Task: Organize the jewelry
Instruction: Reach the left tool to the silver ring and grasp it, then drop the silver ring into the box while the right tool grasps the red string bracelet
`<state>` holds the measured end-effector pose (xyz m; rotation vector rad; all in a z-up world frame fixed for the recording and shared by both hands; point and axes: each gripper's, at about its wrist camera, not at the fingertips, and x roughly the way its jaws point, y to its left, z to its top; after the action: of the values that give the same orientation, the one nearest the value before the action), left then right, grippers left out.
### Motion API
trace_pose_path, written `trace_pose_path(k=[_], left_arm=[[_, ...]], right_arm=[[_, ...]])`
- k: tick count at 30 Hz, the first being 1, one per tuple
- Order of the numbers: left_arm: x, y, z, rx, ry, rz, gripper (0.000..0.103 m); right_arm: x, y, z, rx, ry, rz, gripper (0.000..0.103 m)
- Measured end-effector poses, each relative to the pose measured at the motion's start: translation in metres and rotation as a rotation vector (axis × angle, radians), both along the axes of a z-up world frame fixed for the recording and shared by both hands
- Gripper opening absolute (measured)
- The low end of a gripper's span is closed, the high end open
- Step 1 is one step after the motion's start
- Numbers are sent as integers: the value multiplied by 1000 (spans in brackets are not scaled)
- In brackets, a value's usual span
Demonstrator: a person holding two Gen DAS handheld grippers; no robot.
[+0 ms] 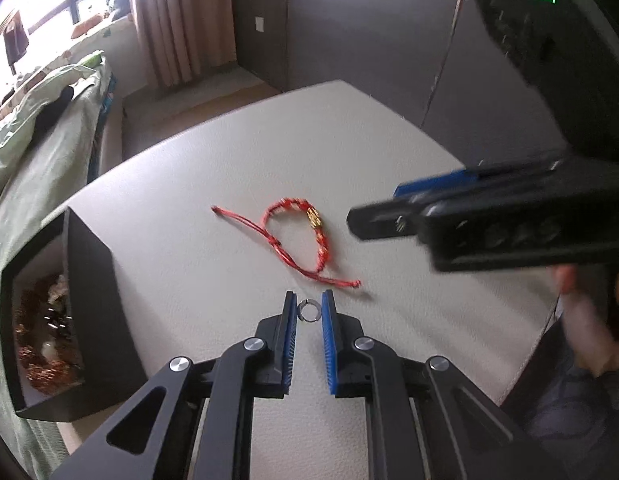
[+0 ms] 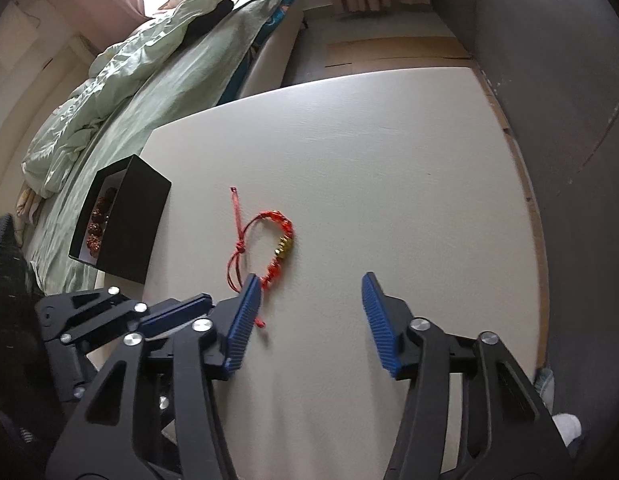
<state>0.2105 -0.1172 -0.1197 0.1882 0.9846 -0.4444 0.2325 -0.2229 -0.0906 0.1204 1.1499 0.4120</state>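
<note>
Red braided cord bracelet (image 1: 305,240), shiny gold bead; small polished metal ring (image 1: 308,311); matt textured tabletop (image 1: 229,152).

Right gripper (image 2: 309,312) hung with jaws apart over the white table (image 2: 389,140), nothing between them. Red bracelet (image 2: 269,244) lay just beyond its left finger. Black box (image 2: 125,224) stood at the table's left edge.

Bedroom, bed (image 2: 157,92) w/ duvet (image 2: 109,80), curtains (image 1: 185,20)
</note>
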Motion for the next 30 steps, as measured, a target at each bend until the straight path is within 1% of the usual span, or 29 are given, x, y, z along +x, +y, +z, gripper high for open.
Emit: trace_pose_path(k=[2, 5, 6, 9, 11, 13, 16, 17, 18, 19, 20, 21, 22, 24, 27, 30], left_arm=[[3, 9, 6, -15, -2, 23, 11], [8, 21, 13, -42, -6, 53, 11], [9, 25, 16, -52, -9, 62, 11], [14, 34, 26, -70, -23, 82, 11], [14, 40, 33, -79, -36, 89, 11], [12, 47, 41, -90, -50, 101, 11], [10, 59, 54, -103, -79, 119, 11], [10, 65, 59, -114, -82, 130, 11], [10, 71, 61, -122, -83, 141, 11], [10, 73, 64, -126, -84, 148, 11], [11, 79, 66, -134, -86, 159, 11], [11, 85, 70, -140, -87, 169, 11], [11, 91, 72, -146, -89, 180, 11], [10, 104, 77, -166, -87, 209, 11], [8, 126, 86, -201, -78, 260, 11], [3, 144, 95, -232, -76, 298, 11]], right_arm=[[4, 6, -2, -8, -2, 4, 43], [7, 13, -1, -6, -20, 5, 41], [8, 15, -1, -8, -25, 5, 38], [10, 22, -1, -19, -37, -2, 36], [12, 28, 0, -25, -49, -2, 30], [14, 34, -1, -40, -51, -2, 30], [16, 47, -7, -103, -43, 0, 29], [17, 50, -10, -117, -35, 2, 23], [17, 55, -13, -141, -27, 5, 19], [16, 59, -13, -178, -42, 9, 17], [15, 64, -14, -213, -52, 13, 10], [14, 69, -14, -254, -68, 17, 8], [14, 70, -14, -269, -71, 15, 8], [15, 72, -11, -254, -64, 9, 7], [11, 72, 7, -217, -103, -4, 7], [8, 69, 19, -177, -118, -26, 7]])
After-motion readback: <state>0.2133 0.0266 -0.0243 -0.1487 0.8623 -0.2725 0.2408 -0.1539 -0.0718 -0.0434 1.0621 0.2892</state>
